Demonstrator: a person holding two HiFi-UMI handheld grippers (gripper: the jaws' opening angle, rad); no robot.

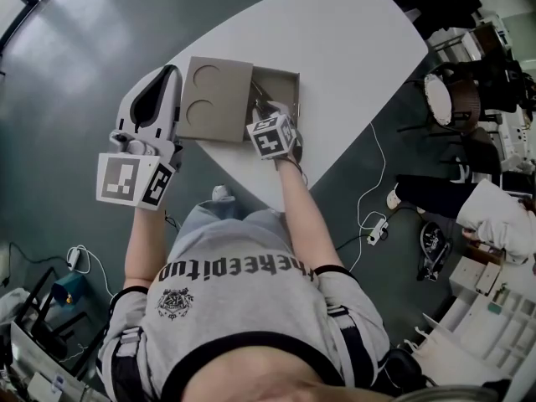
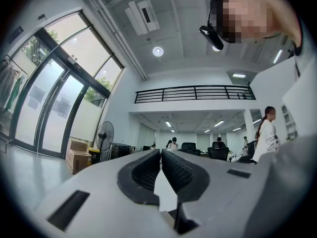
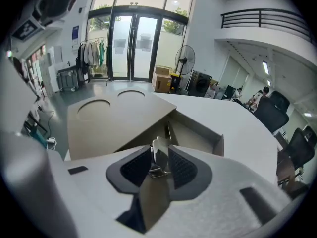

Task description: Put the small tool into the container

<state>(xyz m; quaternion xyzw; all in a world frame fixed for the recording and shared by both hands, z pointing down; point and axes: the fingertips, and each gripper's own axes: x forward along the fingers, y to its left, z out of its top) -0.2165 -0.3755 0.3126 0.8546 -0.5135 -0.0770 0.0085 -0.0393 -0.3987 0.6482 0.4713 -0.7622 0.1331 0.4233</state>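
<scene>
A person stands at a white counter (image 1: 360,40) with a hand-held claw in each hand, the task close to its end. At far left, the left claw (image 1: 172,72) hangs just off the counter's near edge, apart from the work. Its own view shows the jaws closed together with nothing between them.

Next to it on the counter lies the container (image 1: 291,80), a shallow cardboard box. A cardboard panel (image 1: 213,99) with two round recesses covers its left part, and the right compartment is open.

The right claw (image 3: 160,147) tips down over that open compartment (its marker cube hides the jaw tips from the head camera). In its own view the jaws stand a little apart, with the small tool (image 3: 159,158), a bit of bright metal, upright between them. The pads do not seem to be pinching it, though the gap is narrow and a light touch cannot be ruled out.

The tool sits at the container's mouth and cannot be seen lying on the container's floor. By that reading, bringing the tool to the container and lining it up over the opening are done. What is left is for the tool to fall clear of the jaws into the compartment, and for the right claw to lift away without dragging it back out. Nothing shows whether the panel must then be moved.
</scene>
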